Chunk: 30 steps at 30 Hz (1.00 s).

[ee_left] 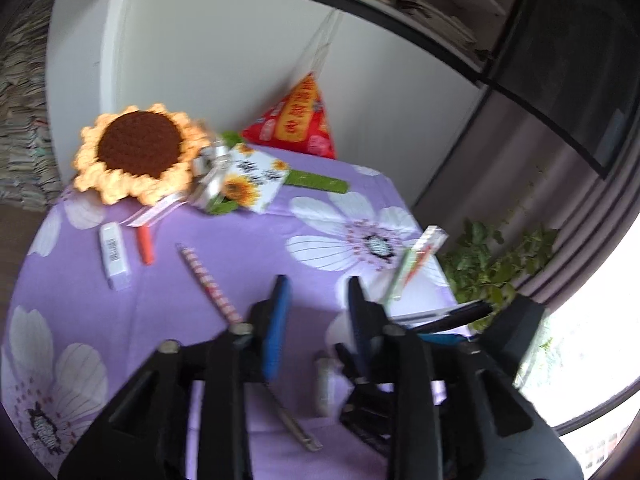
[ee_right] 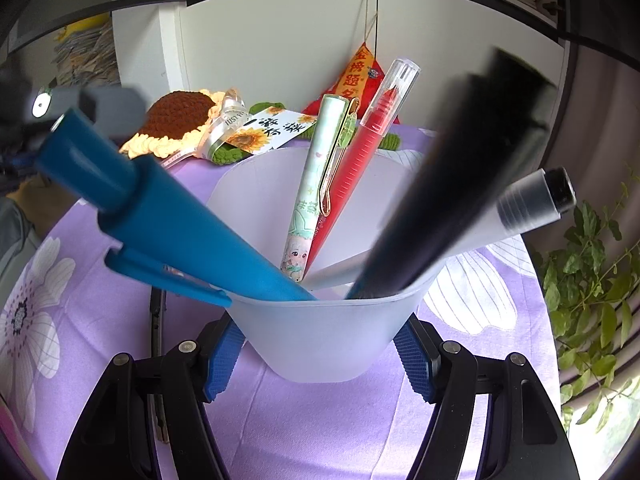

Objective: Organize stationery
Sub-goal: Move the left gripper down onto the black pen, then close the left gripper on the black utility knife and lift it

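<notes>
My right gripper (ee_right: pixel 320 356) clamps the frosted cup (ee_right: pixel 320 344) between its blue pads. The cup stands on the purple cloth (ee_right: pixel 80 320) and holds a blue pen (ee_right: pixel 168 216), a pale green pen (ee_right: pixel 316 188), a red pen (ee_right: pixel 368 148) and a black pen (ee_right: pixel 448 188). My left gripper (ee_left: pixel 316 292) is partly open, jaws empty. A striped pencil (ee_left: pixel 208 284), a white eraser (ee_left: pixel 114 254) and an orange marker (ee_left: pixel 145 245) lie on the cloth.

Black claw (ee_right: pixel 316 364) frames, blue ribbed pads (ee_right: pixel 222 362), silver screws.
</notes>
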{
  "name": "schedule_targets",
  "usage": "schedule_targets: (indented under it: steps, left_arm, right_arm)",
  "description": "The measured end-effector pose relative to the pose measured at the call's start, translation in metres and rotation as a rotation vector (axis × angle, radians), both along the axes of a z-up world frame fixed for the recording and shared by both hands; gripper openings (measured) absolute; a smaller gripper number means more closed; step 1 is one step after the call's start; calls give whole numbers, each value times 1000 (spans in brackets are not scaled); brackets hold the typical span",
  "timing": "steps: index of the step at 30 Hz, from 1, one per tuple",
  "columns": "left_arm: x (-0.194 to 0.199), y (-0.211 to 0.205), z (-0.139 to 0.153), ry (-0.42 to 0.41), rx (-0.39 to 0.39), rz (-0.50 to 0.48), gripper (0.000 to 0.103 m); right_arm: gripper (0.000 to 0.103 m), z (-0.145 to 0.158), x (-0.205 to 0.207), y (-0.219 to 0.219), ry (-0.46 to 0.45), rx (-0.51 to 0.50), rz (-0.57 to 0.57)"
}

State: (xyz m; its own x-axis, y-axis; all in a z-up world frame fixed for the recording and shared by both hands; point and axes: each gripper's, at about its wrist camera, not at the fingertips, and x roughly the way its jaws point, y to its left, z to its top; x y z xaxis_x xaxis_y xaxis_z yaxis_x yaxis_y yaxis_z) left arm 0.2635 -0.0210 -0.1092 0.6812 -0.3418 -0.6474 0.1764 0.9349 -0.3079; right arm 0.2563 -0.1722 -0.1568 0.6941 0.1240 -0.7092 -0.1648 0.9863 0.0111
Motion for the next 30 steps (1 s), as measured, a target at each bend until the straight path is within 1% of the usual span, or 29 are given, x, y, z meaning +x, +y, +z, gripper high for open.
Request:
schedule_targets:
  steps: [1,3,5,7,9,12,15,17,18,20,22,24,26,27,29,30]
  left_arm:
    - [2,7,-2,8,2,33,44]
    - [5,22,-4,30,2,103,44]
    - [11,34,-8,69,1,156,44]
    - [17,41,-15,125,-3,187,44]
    - [21,40,-23,182,3,195,44]
    - [25,31,-43,291,33,184,43]
    - [30,22,-70,420,29,158,43]
    - [32,17,-82,463,43,166,42]
    - [32,15,-83,470,50,172,42]
    - [33,10,-79,441,84,190,42]
    - [35,7,-79,446,90,195,40]
    - [35,4,-81,463,96,196,22]
    - [34,3,-81,460,109,194,20]
    - [34,1,-81,461,114,188,17]
    - [37,-2,-82,469,115,185,14]
    - [37,-4,-81,463,131,189,13]
  right_arm:
    - [72,0,0,0,0,0,0]
    - [72,0,0,0,0,-1,0]
    - [72,0,0,0,0,-1,0]
    - [72,0,0,0,0,-1,0]
    - [72,0,0,0,1,0,0]
    - [72,1,1,1,5,0,0]
    - [72,1,0,0,8,2,0]
    - [72,1,-1,0,7,2,1]
    - [72,1,0,0,8,2,0]
    - [72,1,-1,0,8,3,0]
    - [72,1,0,0,8,2,0]
    - [72,1,-1,0,8,3,0]
    - [72,1,-1,1,7,5,0]
    - [72,1,-1,1,7,5,0]
    - [72,2,-1,1,7,4,0]
    - [72,2,-1,1,7,4,1]
